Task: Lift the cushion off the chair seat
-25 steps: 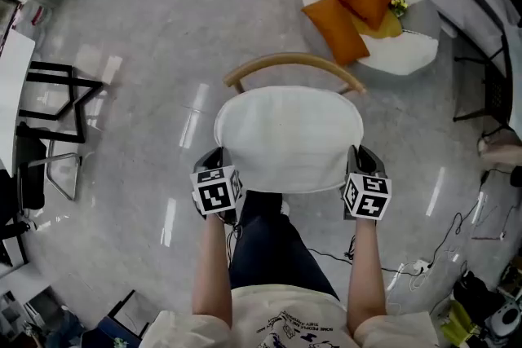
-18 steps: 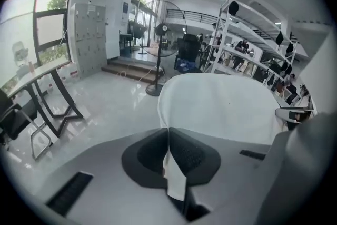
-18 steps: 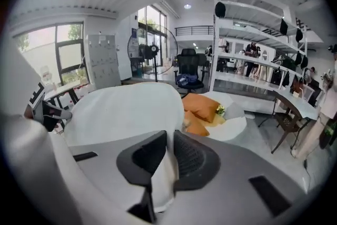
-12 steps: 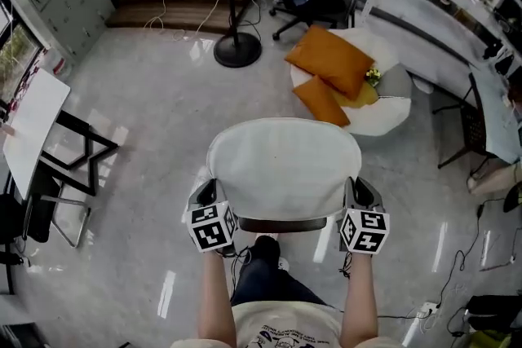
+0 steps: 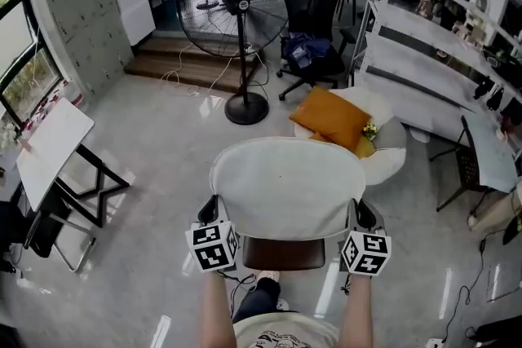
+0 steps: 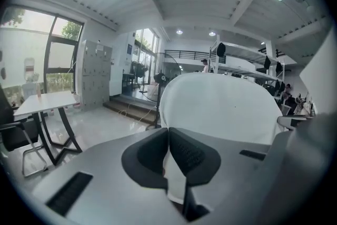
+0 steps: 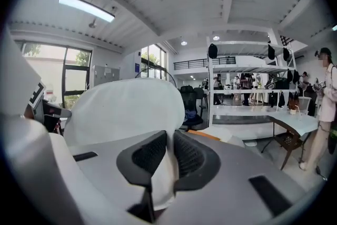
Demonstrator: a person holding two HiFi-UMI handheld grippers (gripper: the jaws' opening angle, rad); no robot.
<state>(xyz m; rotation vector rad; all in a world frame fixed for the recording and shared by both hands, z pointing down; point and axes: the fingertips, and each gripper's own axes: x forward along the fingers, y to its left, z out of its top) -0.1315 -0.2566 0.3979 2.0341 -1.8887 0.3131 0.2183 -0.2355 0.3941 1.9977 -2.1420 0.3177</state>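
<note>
- Cushion [image 5: 285,187]: plain white.
- Chair seat [image 5: 283,253]: dark brown.
- Pillows [image 5: 330,118]: orange.
- Floor [image 5: 163,151]: glossy pale grey.
- Cube [image 5: 214,247] on the left hand-held gripper [image 6: 168,158]: black-and-white square markers.

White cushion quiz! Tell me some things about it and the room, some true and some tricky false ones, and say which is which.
1. The left tongs and the right tongs both pinch the white cushion. True.
2. The cushion lies flat on the chair. False: it is held up in the air, above the brown chair seat.
3. A big fan stands on the floor beyond it. True.
4. The cushions farther back are blue. False: they are orange cushions.
</note>
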